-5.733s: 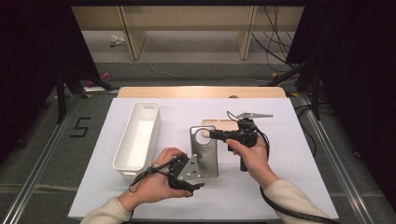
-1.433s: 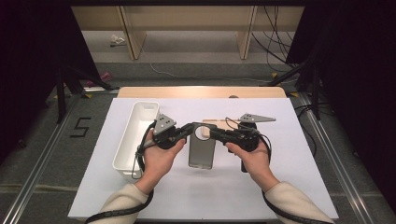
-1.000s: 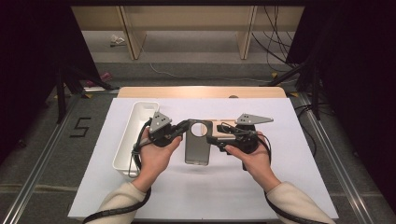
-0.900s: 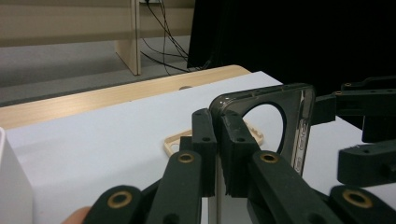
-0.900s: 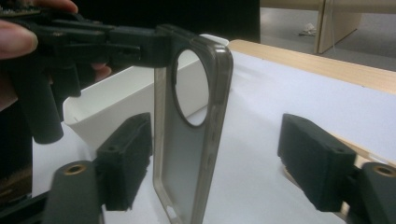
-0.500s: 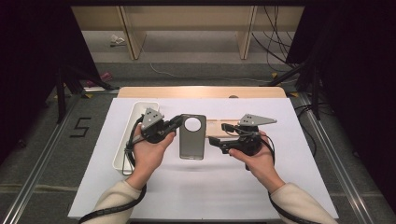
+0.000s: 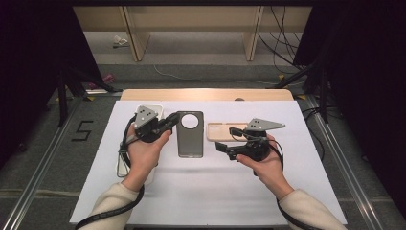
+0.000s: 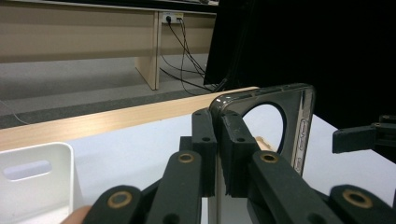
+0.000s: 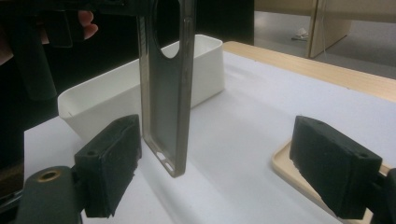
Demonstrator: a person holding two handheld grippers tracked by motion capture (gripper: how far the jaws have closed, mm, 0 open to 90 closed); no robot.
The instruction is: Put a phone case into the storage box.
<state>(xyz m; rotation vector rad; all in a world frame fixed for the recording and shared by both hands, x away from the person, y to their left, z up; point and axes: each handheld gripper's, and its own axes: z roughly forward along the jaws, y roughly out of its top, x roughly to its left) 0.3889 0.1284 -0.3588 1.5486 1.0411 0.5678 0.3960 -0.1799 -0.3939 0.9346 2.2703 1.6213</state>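
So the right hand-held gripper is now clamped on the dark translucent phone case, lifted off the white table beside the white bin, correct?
Not quite: the left hand-held gripper is the one clamped on the dark translucent phone case, as the left gripper view shows. The right hand-held gripper stands open, having just been opening, with nothing between its pads. The case is lifted off the white table beside the white bin.

grey phone case (image 7: 190, 134) | round camera cutout | held off white table, hanging upright | beside white bin

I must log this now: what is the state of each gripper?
Left gripper: closed on the grey phone case, lifted off the table.
Right gripper: open, jaws just opened, holding nothing.
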